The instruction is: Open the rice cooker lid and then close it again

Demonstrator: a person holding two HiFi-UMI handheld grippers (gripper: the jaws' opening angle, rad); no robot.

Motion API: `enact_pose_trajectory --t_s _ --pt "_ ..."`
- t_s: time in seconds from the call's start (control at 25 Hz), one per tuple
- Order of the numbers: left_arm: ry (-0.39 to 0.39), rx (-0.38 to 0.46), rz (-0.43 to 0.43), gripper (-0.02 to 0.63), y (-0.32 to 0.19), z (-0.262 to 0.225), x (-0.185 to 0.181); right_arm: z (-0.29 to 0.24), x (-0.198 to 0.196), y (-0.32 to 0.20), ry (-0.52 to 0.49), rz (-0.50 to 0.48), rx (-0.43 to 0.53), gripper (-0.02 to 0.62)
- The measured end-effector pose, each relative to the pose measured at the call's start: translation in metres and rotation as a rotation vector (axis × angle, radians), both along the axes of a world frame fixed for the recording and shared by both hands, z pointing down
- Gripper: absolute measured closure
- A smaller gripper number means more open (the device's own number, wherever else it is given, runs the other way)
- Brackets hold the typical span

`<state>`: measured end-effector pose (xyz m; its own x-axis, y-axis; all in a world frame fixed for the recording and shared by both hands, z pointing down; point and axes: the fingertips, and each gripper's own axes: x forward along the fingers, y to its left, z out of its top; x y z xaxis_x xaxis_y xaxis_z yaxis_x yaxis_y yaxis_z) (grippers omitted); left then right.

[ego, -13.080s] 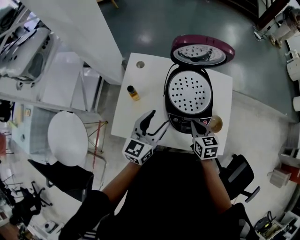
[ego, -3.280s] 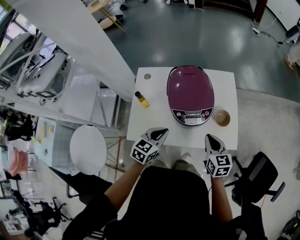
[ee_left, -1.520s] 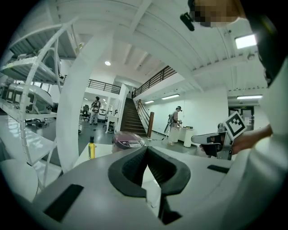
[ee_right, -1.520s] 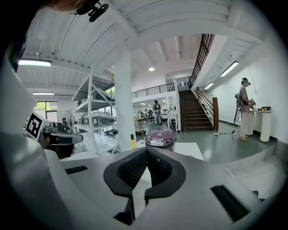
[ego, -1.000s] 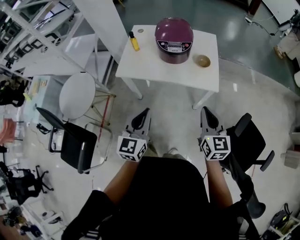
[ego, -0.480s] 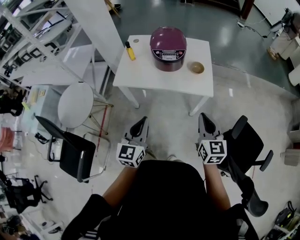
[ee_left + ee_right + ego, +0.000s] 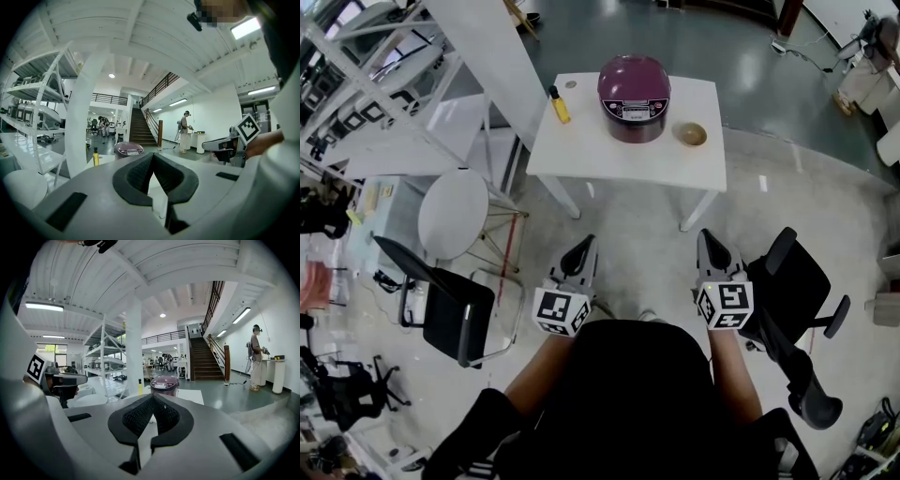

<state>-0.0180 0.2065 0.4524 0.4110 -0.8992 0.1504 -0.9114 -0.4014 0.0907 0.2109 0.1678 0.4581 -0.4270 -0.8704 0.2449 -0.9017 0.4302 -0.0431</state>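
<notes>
One round purple rice cooker (image 7: 635,84), lid shut, on the white square counter (image 7: 619,155). One small tan bowl (image 7: 690,135) at its 4 o'clock, contents unresolved. One yellow bottle (image 7: 558,104) at 9 o'clock. On left gripper (image 7: 584,244) and right gripper (image 7: 707,239), fingers pressed together, empty; cooker well apart at their 12 o'clock.

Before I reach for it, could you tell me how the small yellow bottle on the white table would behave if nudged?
The yellow bottle stands upright, tall and narrow, so a sideways nudge would probably tip it. If it is round, it may then roll on the smooth table. Being small, it is likely light.
</notes>
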Motion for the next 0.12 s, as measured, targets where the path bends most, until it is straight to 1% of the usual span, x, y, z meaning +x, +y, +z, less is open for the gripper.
enact_pose_trajectory --t_s 0.12 --pt "-0.006 -0.009 -0.004 0.603 0.0059 0.0059 -0.0003 0.0026 -0.0001 0.0032 0.005 -0.015 -0.004 0.597"
